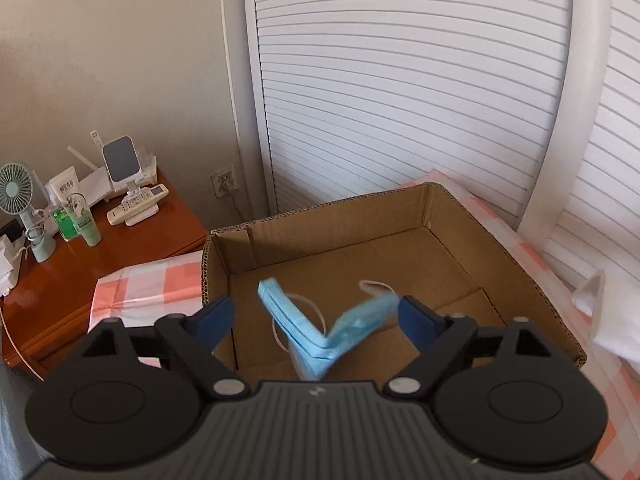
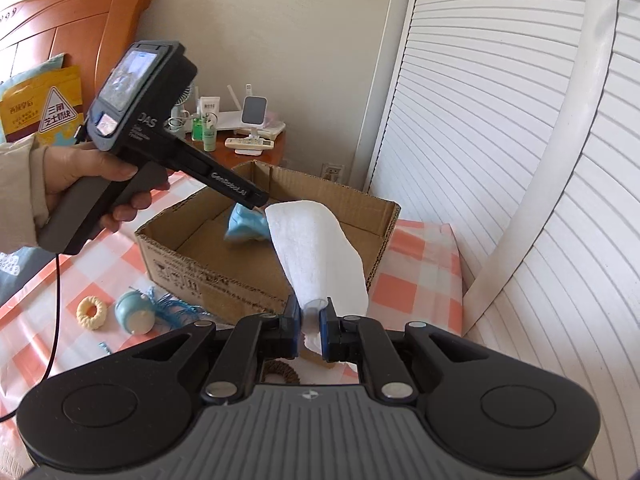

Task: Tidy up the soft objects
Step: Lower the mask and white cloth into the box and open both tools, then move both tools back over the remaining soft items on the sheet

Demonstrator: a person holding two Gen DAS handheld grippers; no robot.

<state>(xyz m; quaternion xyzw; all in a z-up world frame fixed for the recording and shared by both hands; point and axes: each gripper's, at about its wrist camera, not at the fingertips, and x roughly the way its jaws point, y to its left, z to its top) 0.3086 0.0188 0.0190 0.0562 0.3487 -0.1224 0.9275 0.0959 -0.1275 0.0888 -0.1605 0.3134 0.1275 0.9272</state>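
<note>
My left gripper [image 1: 316,316] hangs open over the cardboard box [image 1: 440,208]. A folded pale blue face mask [image 1: 320,328] with white ear loops is loose between its wide-apart fingers, above the box floor. In the right wrist view a hand holds that left gripper's body [image 2: 144,128] over the box [image 2: 200,268], with the mask [image 2: 244,228] just below its tip. My right gripper [image 2: 311,320] is shut on a white towel [image 2: 316,248], which stands up from the pads just in front of the box's near wall.
The box sits on a bed with an orange-and-white checked sheet [image 2: 408,288]. On the sheet to the left lie a cream ring [image 2: 91,312], a pale blue round toy [image 2: 134,312] and a blue tassel [image 2: 176,306]. A cluttered wooden nightstand [image 1: 132,248] and white louvred doors [image 1: 400,80] stand behind.
</note>
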